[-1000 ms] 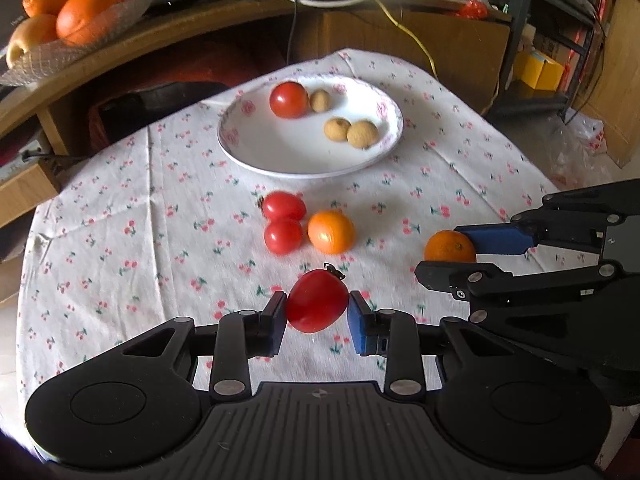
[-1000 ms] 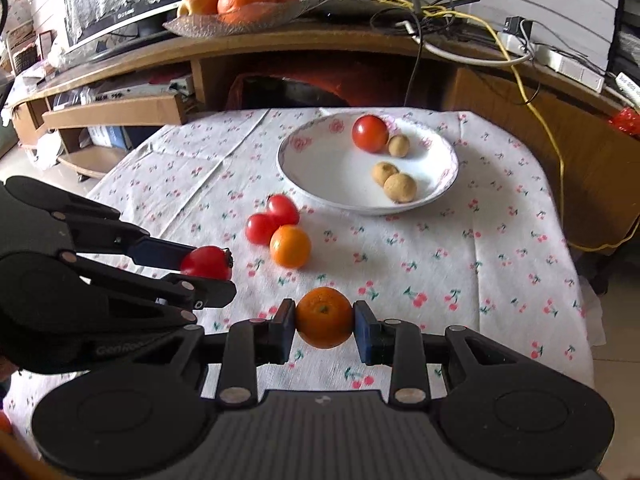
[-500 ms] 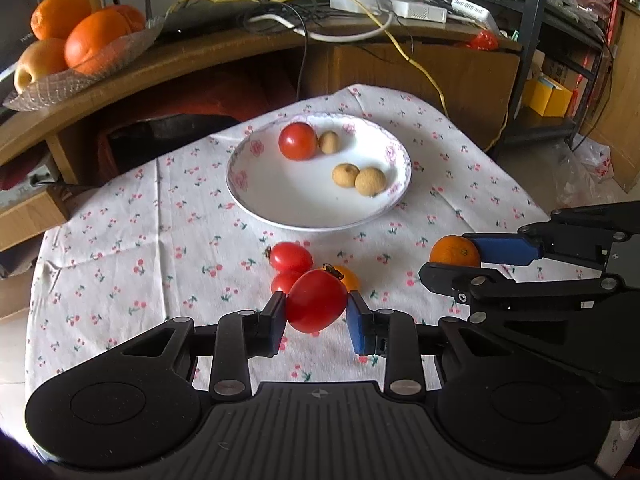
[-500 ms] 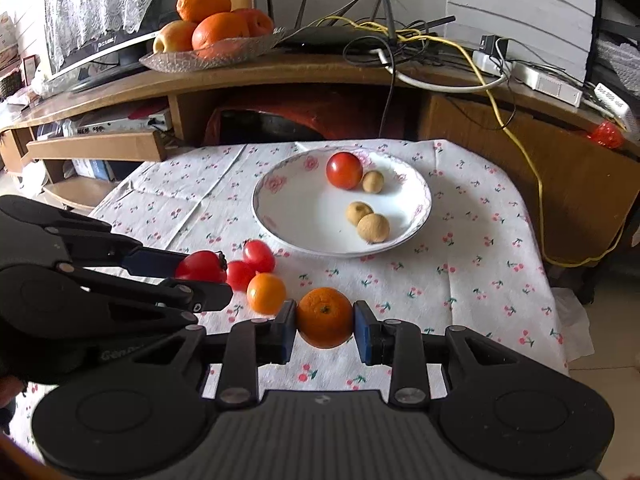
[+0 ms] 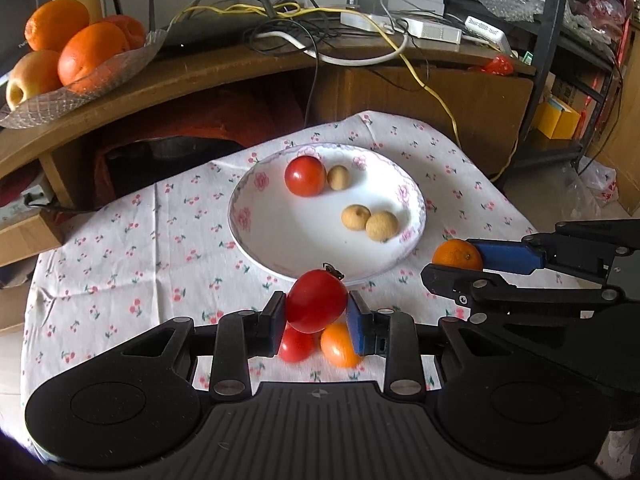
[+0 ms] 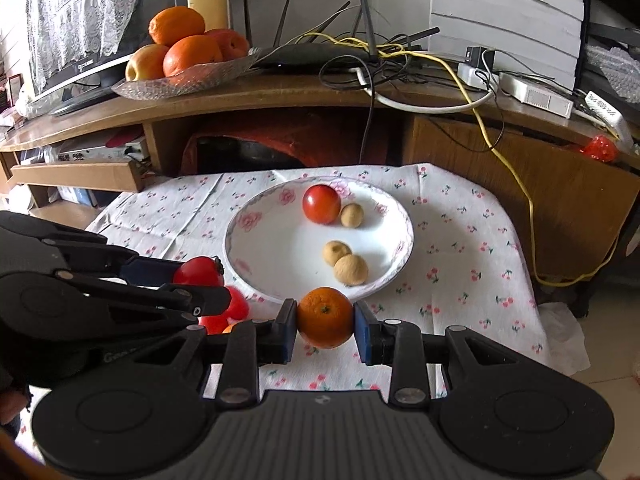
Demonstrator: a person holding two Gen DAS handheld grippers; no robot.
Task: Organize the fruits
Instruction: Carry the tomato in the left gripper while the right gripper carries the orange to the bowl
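Left wrist view
Left gripper (image 5: pixel 316 316): clenched on a red tomato (image 5: pixel 316 306) with a dark stem, held above the cloth just short of the plate's near rim.
Beneath the grasp: a second small tomato (image 5: pixel 297 345) and a small orange fruit (image 5: pixel 338 345) lie on the flowered tablecloth (image 5: pixel 120 260); this view shows both clearly.
Plate (image 5: pixel 256 240): white with a pink floral rim; holds one tomato (image 5: pixel 305 175) and three tan round fruits (image 5: pixel 382 225).
Right gripper (image 5: pixel 460 266): seen side-on at right, gripping a mandarin (image 5: pixel 456 255) beside the plate's right edge.
Background: glass dish of oranges (image 5: pixel 92 56) on a wooden shelf.

Right wrist view
Right gripper (image 6: pixel 325 324): clamped on the mandarin (image 6: pixel 325 317), held in front of the plate's (image 6: pixel 248 248) near rim; its stem scar shows only here.
Left gripper (image 6: pixel 208 284): side-on at left, grasping the red tomato (image 6: pixel 198 272) beside the plate's left edge.
Loose fruit (image 6: pixel 236 306): largely hidden behind the left gripper's fingers.
Seen only here: a monitor (image 6: pixel 84 36) at upper left.
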